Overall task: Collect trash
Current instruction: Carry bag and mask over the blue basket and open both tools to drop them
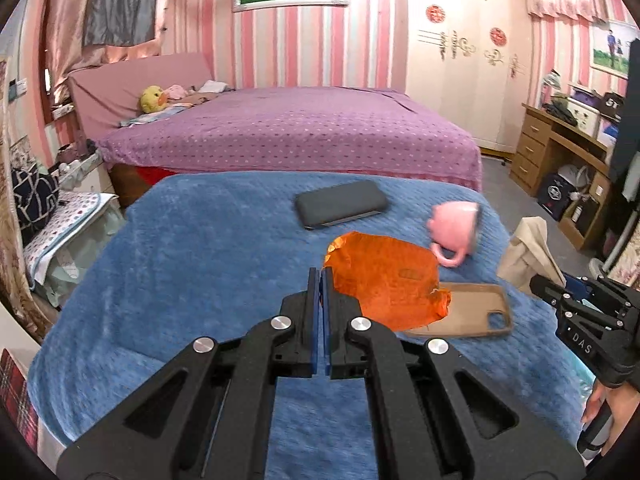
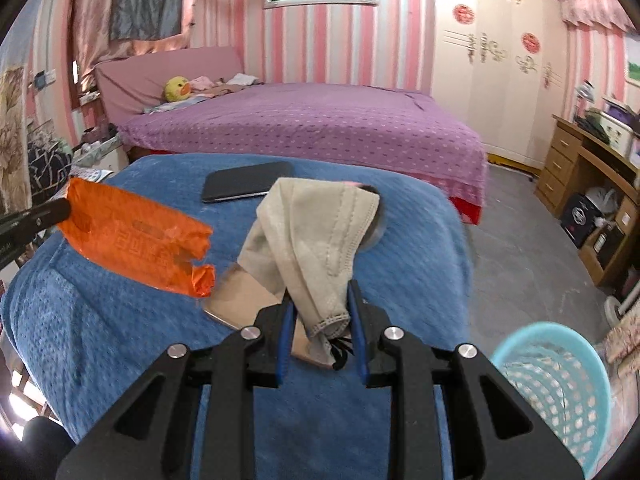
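The letters "DAS" stand in white on the black body of the right gripper [image 1: 538, 285], seen at the right edge of the left wrist view; the orange wrapper [image 2: 136, 238] carries printed characters across its face, too blurred to read; nothing else is legible.

Two grippers show: the left gripper [image 1: 322, 276] at lower centre and the right gripper [image 2: 320, 300] at lower centre. One orange wrapper [image 2: 132, 236] hangs at middle left. One beige face mask [image 2: 316, 232] sits at centre. There are one dark phone [image 1: 340, 203], one tan phone case [image 1: 476, 312], one pink mug [image 1: 454, 228], and one blue basket [image 2: 560, 392] at lower right.
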Demonstrator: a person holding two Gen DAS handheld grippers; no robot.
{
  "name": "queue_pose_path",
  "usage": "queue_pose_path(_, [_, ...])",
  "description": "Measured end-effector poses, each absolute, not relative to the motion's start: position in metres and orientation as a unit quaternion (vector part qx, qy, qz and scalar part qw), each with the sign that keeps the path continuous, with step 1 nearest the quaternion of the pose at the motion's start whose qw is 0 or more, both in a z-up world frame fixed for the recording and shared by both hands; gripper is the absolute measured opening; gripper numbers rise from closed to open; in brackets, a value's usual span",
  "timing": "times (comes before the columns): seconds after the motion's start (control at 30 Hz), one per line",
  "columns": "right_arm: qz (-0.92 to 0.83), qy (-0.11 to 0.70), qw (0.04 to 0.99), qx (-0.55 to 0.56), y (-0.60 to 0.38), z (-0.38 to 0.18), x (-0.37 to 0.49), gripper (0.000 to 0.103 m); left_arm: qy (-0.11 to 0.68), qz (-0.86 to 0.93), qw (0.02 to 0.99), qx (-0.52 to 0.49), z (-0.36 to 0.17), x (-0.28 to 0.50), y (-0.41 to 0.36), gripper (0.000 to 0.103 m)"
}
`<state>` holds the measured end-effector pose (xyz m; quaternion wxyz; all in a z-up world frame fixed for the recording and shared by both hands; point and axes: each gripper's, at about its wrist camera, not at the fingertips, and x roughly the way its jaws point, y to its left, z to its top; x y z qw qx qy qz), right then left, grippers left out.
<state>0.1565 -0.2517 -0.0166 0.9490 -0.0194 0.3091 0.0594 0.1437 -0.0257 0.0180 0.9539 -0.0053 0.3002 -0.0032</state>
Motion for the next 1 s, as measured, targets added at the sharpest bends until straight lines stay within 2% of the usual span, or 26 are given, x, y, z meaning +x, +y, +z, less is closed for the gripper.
queue_pose_path(0.53, [-0.071,0.317,0.945,0.037,-0.443,-0.027,0.089,0.025,0.309,-0.11,0.944,0.034,-0.002,0.126,-0.198,0.0])
queue_pose_path(0.93, [-0.118,0.323,0.937,0.066,-0.509,-0.043,0.072,0.025,0.331,-0.177,0.924,0.071,-0.03,0.121,-0.299,0.001])
queue_pose_path(0.97, [-0.119,0.323,0.936,0.067,-0.509,-0.043,0.072,0.025,0.331,-0.186,0.923,0.067,-0.03,0.12,-0.304,0.003])
queue_pose_path(1.0, [-0.121,0.323,0.936,0.068,-0.512,-0.043,0.072,0.025,0.332,-0.192,0.921,0.064,-0.03,0.121,-0.306,0.014])
